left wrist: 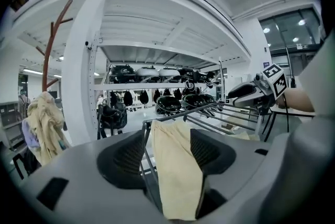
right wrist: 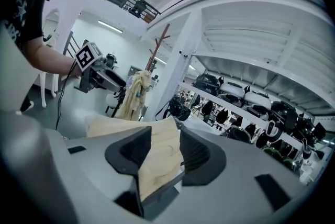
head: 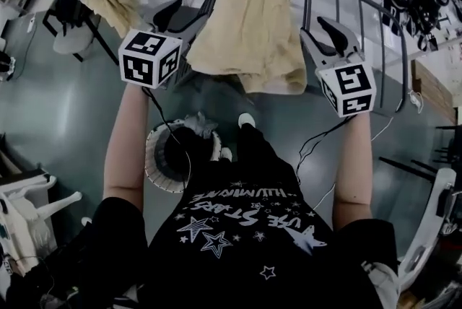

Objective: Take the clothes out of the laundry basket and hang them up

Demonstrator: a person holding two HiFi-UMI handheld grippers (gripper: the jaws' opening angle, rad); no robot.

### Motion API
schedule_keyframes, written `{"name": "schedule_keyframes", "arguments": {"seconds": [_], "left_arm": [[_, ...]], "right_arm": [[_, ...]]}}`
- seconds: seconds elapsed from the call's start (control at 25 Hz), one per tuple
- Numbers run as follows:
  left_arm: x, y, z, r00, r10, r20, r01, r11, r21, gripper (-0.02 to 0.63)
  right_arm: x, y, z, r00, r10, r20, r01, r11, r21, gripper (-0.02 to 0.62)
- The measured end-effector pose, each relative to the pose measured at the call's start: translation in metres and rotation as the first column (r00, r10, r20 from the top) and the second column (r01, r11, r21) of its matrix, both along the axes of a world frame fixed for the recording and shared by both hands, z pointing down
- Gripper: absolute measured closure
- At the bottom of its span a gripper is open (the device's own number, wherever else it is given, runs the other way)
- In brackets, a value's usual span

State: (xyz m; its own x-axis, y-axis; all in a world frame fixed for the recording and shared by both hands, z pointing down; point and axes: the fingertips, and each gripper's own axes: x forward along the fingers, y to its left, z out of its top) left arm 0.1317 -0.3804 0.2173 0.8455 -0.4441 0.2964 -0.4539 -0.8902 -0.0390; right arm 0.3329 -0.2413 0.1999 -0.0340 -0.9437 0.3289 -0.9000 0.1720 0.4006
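Beige garment (head: pixel 249 29) lies draped over the grey bars of the drying rack (head: pixel 307 4), one edge hanging toward the person. Left gripper (head: pixel 179 14) is held just beside the garment's left edge with its jaws apart; its own view shows the cloth and a rack bar in the gap, with the pads not pressing. Right gripper (head: pixel 325 37) is just beside the right edge, also with its jaws apart and a garment corner showing between them. Laundry basket (head: pixel 155 163) stands on the floor at the person's feet.
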Motion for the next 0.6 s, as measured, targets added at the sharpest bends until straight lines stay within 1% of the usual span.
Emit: {"name": "schedule_keyframes", "arguments": {"seconds": [0.16, 0.28, 0.48, 0.6], "left_arm": [[-0.037, 0.029, 0.021, 0.999, -0.039, -0.006, 0.039, 0.998, -0.042, 0.325], [-0.06, 0.048, 0.039, 0.997, -0.082, -0.01, 0.081, 0.994, -0.076, 0.327], [-0.081, 0.084, 0.047, 0.991, -0.133, -0.023, 0.131, 0.989, -0.067, 0.331], [-0.084, 0.111, 0.048, 0.986, -0.161, -0.034, 0.159, 0.986, -0.054, 0.378]], "right_arm": [[-0.027, 0.029, 0.004, 0.999, -0.002, 0.043, 0.0, 0.999, 0.039, 0.414], [-0.034, 0.046, 0.008, 0.998, 0.023, 0.06, -0.028, 0.996, 0.086, 0.42], [-0.031, 0.074, 0.005, 0.991, 0.068, 0.116, -0.086, 0.983, 0.161, 0.459], [-0.031, 0.097, 0.006, 0.987, 0.083, 0.141, -0.108, 0.976, 0.188, 0.506]]}}
